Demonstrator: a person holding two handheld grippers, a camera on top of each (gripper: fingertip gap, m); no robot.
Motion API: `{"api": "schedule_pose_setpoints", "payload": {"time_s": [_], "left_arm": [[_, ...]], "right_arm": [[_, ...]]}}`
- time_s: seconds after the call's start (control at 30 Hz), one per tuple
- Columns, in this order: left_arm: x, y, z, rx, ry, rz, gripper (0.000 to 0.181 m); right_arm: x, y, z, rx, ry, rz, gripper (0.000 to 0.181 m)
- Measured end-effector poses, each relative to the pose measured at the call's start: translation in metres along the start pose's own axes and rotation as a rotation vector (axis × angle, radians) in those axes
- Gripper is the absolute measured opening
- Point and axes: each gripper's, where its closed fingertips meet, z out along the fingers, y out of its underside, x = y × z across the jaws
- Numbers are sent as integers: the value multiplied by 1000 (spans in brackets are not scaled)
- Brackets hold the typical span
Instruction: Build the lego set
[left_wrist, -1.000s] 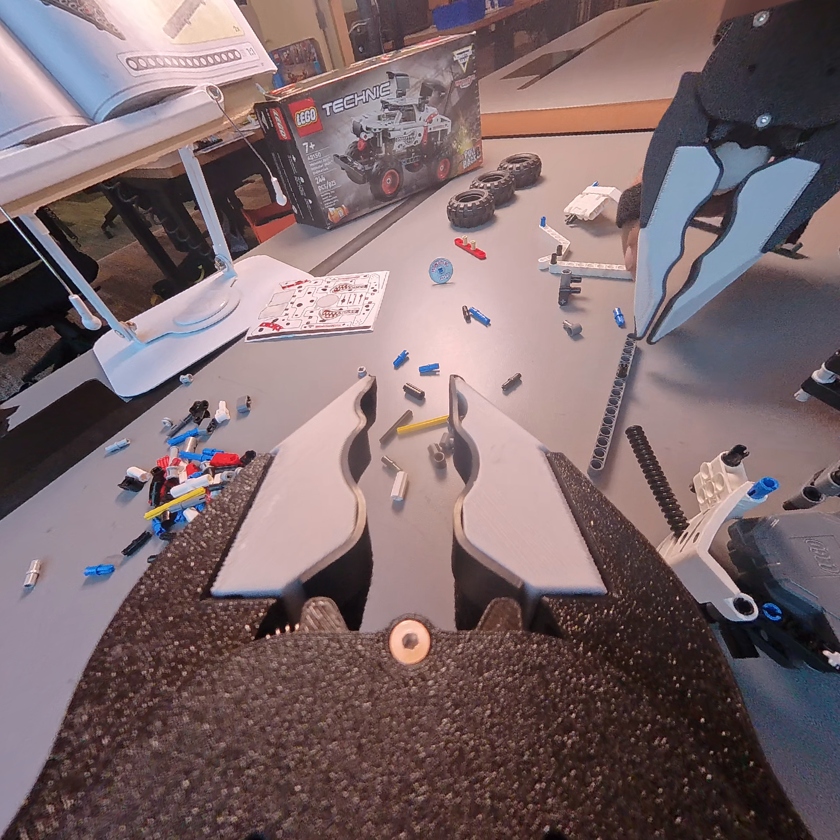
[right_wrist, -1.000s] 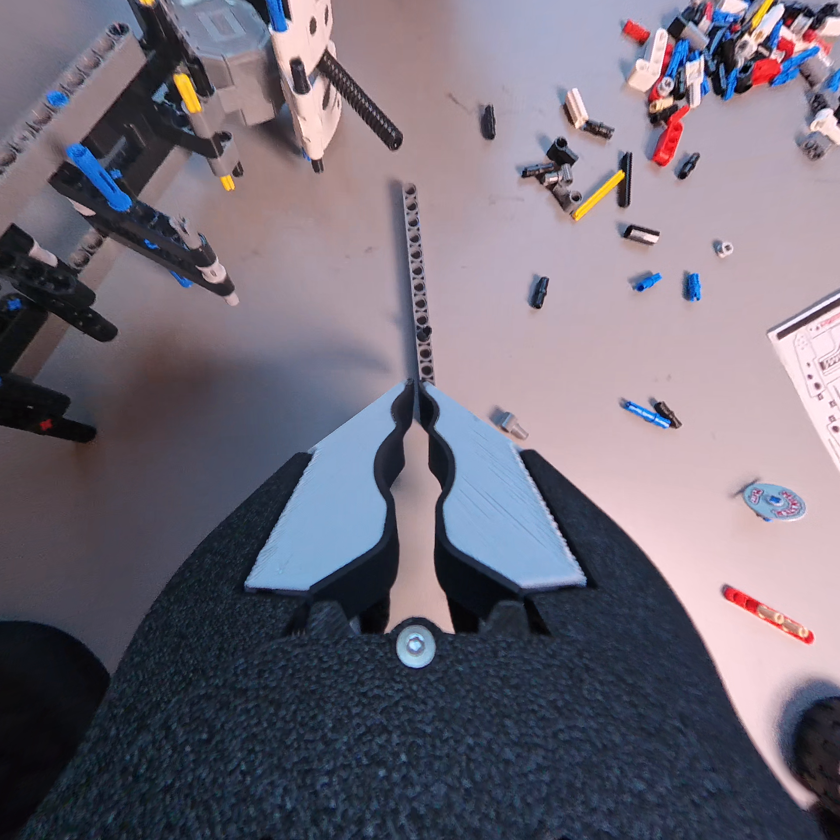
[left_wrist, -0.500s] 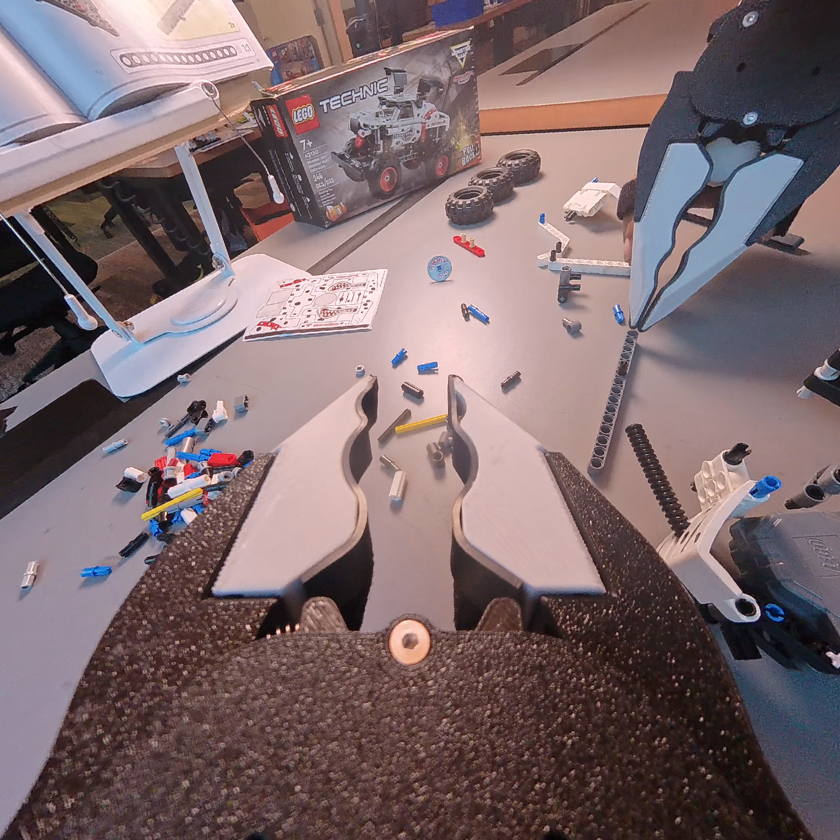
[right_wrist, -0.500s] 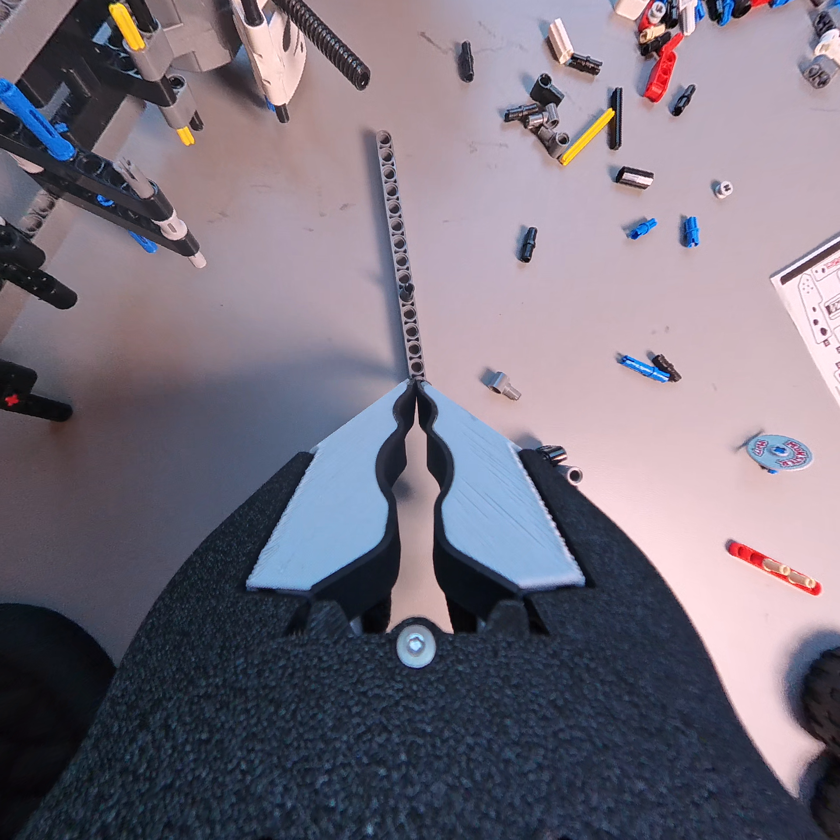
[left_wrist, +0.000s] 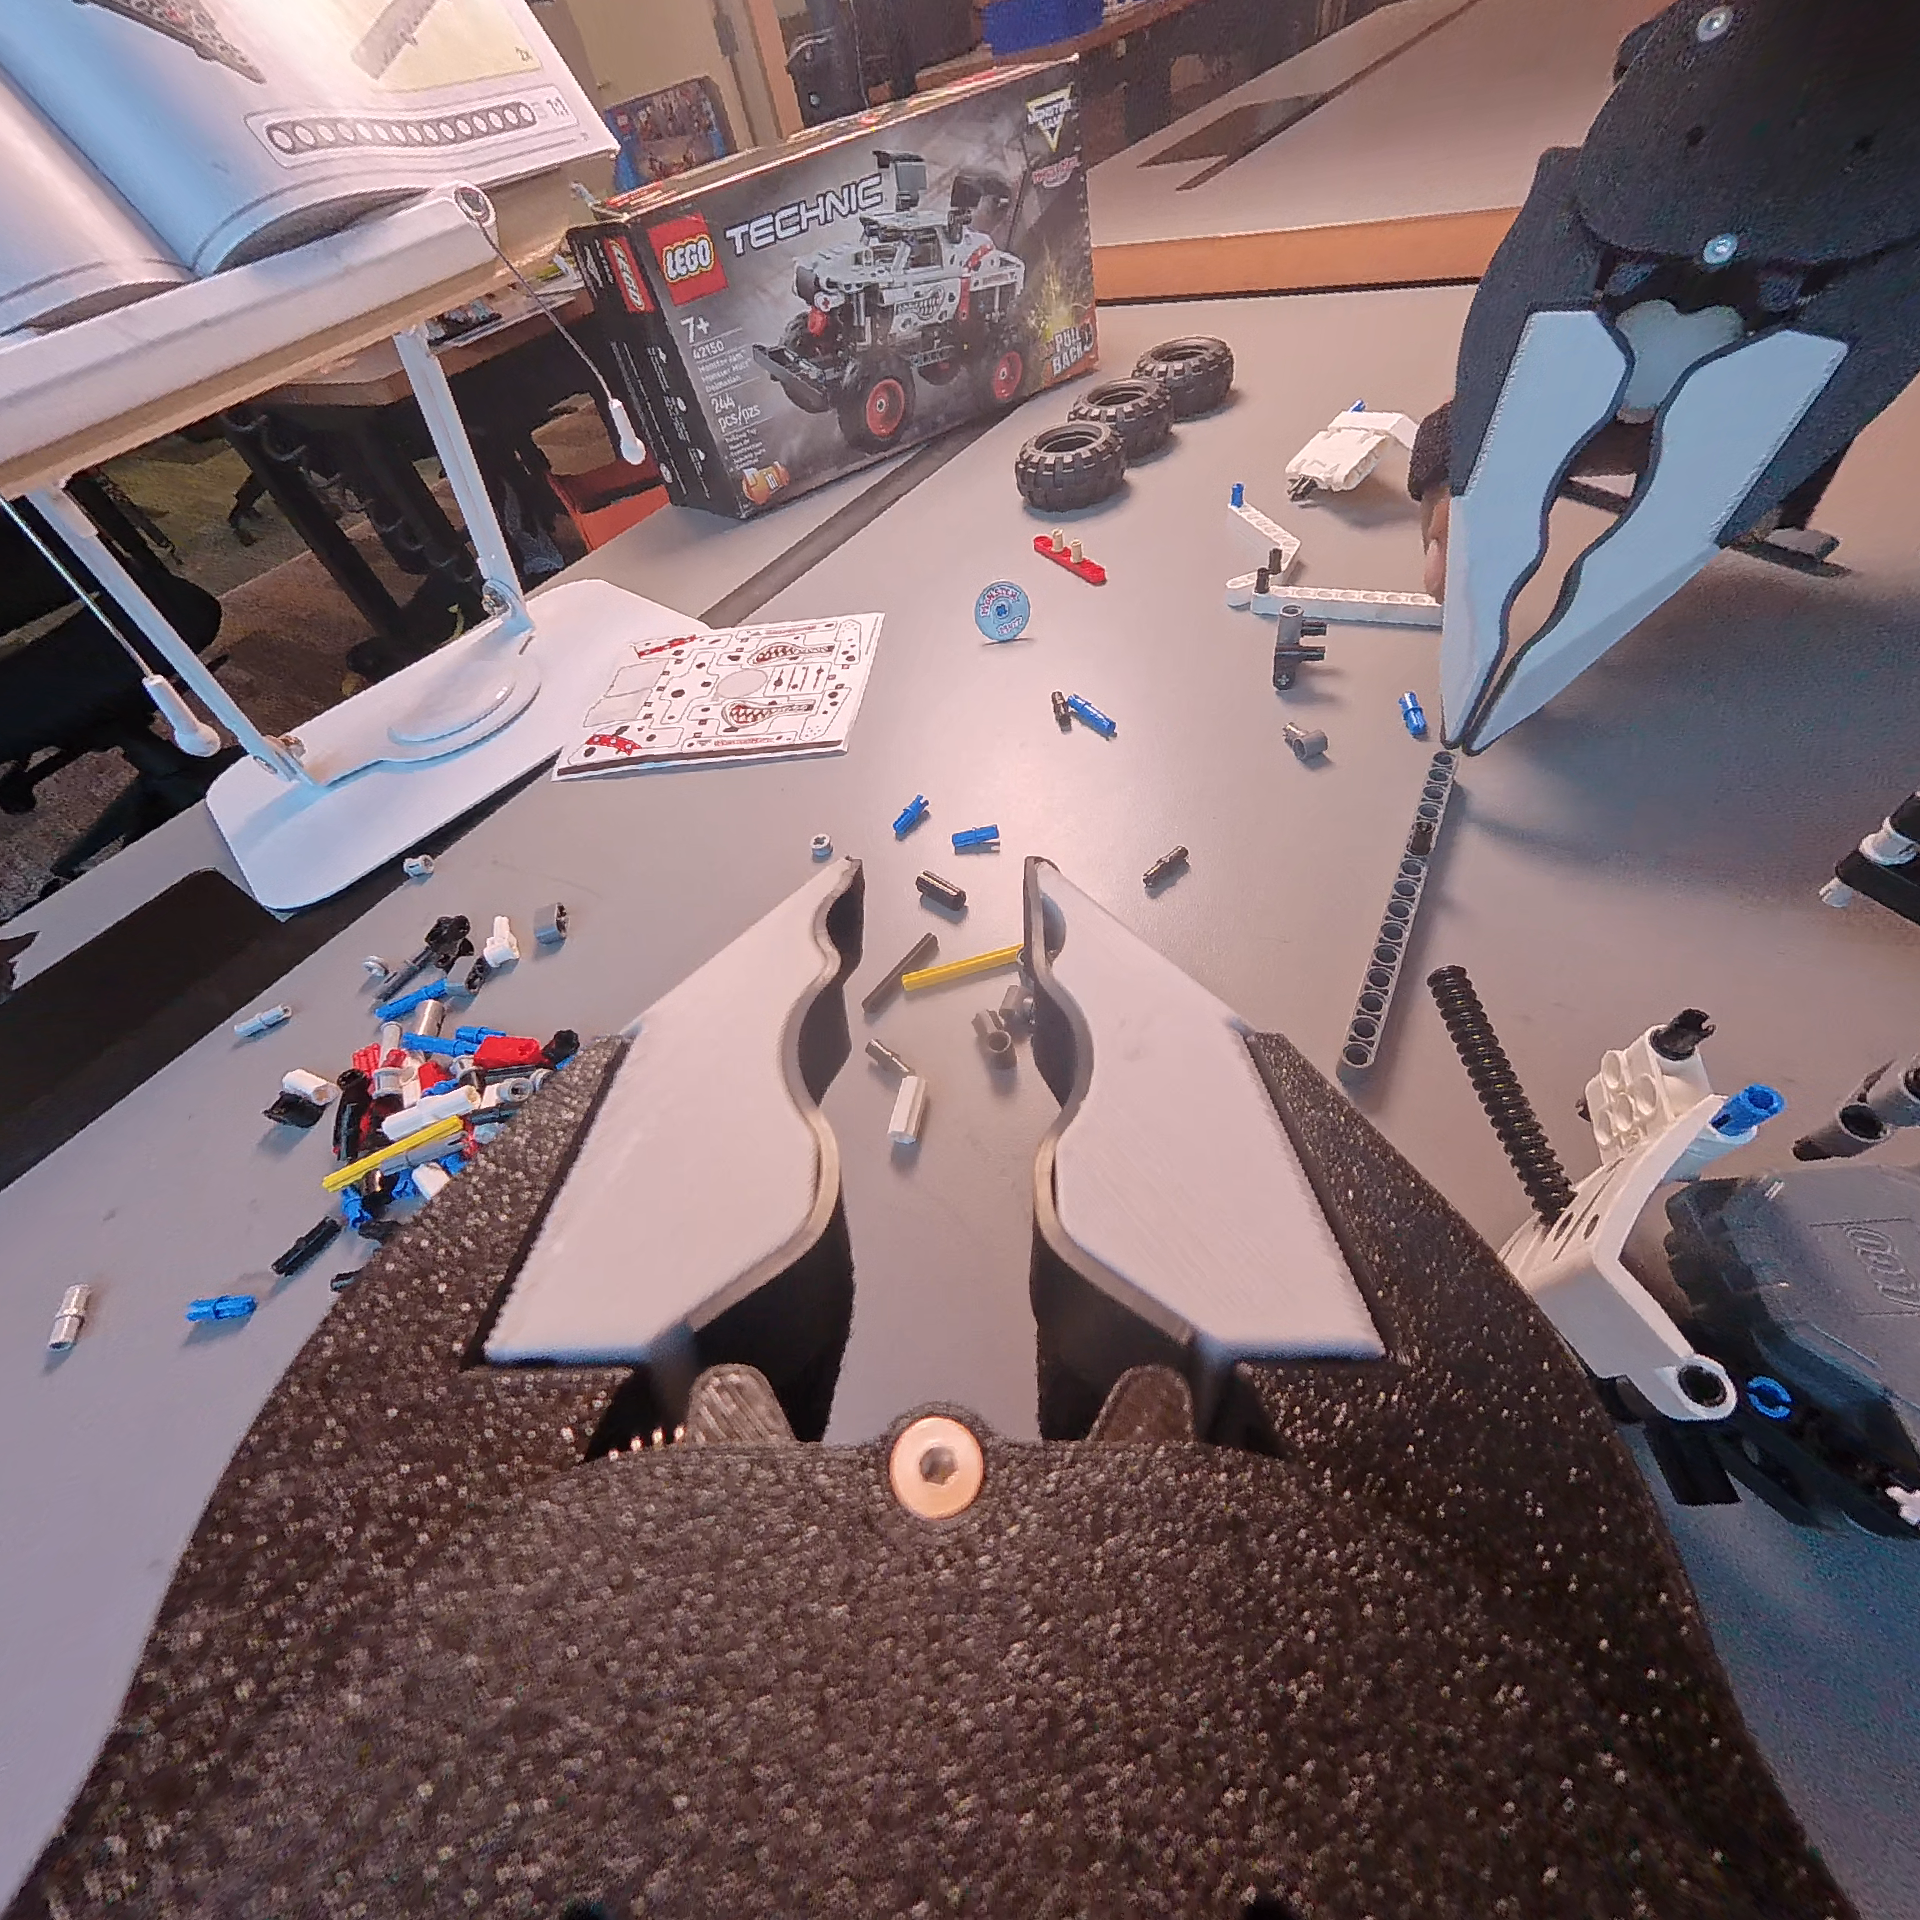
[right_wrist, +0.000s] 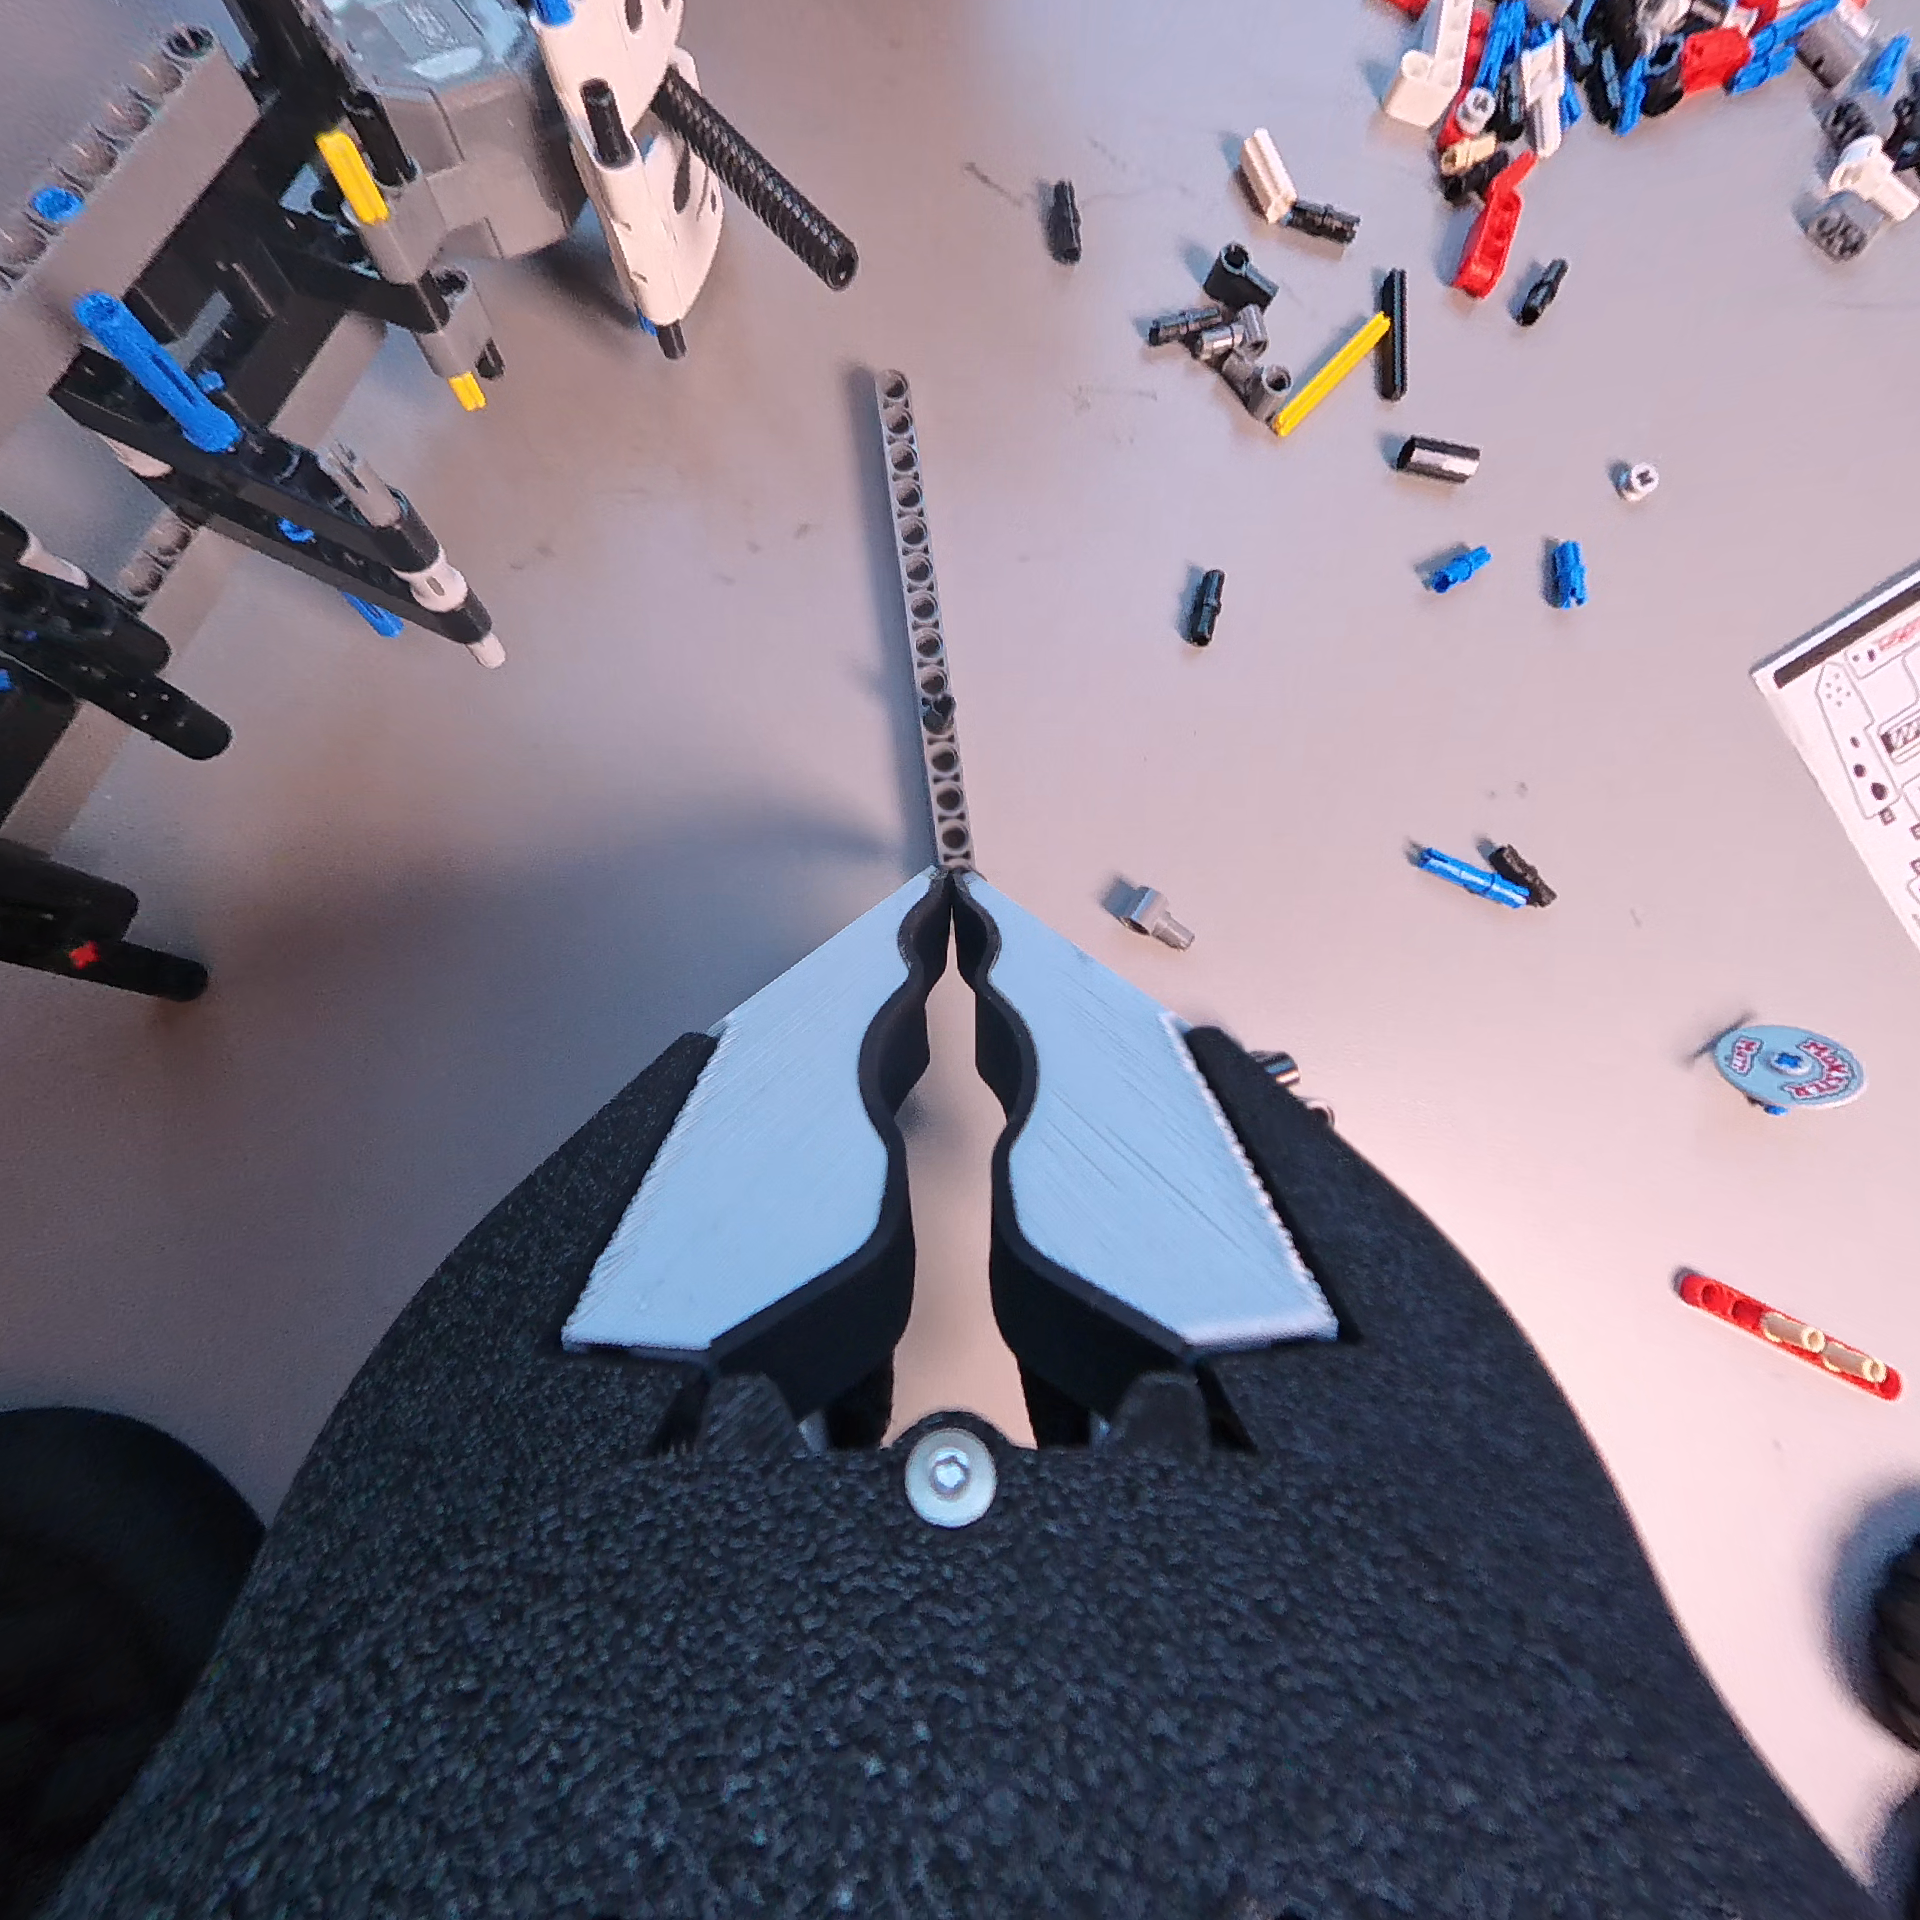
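Note:
My right gripper (right_wrist: 951, 881) is shut with nothing between its fingers. Its tips touch the near end of a long grey holed beam (right_wrist: 920, 603) that lies flat on the grey table. It shows from outside in the left wrist view (left_wrist: 1460, 743), tips down at the beam (left_wrist: 1397, 914). My left gripper (left_wrist: 940, 883) is open and empty. It hovers over loose pins and a yellow axle (left_wrist: 961, 966). The half-built chassis (right_wrist: 312, 343) with its black spring (right_wrist: 758, 182) stands left of the beam; it also shows in the left wrist view (left_wrist: 1766, 1299).
A pile of small parts (left_wrist: 416, 1081), a sticker sheet (left_wrist: 727, 681), the set's box (left_wrist: 852, 312), three black tyres (left_wrist: 1122, 416), white pieces (left_wrist: 1330, 592) and a red beam (left_wrist: 1070, 556) lie about. A white stand (left_wrist: 343, 717) holds the open instruction book. One gripper's finger ends stand about 15 centimeters off the other's. From my left tips it is roughly 8 centimeters to the yellow axle (left_wrist: 961, 966); from my right, 15 centimeters. My right wrist view (right_wrist: 1335, 372) looks at it from another angle.
My right gripper has stayed shut at the beam's end and drawn back a little. The beam has not visibly moved. My left gripper has stayed open and shifted only slightly.

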Motion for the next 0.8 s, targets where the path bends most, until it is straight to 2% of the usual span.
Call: {"api": "schedule_pose_setpoints", "payload": {"time_s": [0.4,0.5,0.63,0.7,0.8], "left_arm": [[0,0,0,-3,1,0,30],[-2,1,0,-6,-9,0,30],[-9,3,0,-13,-27,-21,30],[-13,5,-1,-17,-37,-32,30],[-17,8,-2,-25,-49,-35,30]], "right_arm": [[-1,3,5,-9,-16,14,0],[5,-11,-3,79,2,28,0],[44,-35,-19,211,133,64,5],[56,-38,-12,201,143,70,7],[57,-38,15,120,70,58,14]]}}
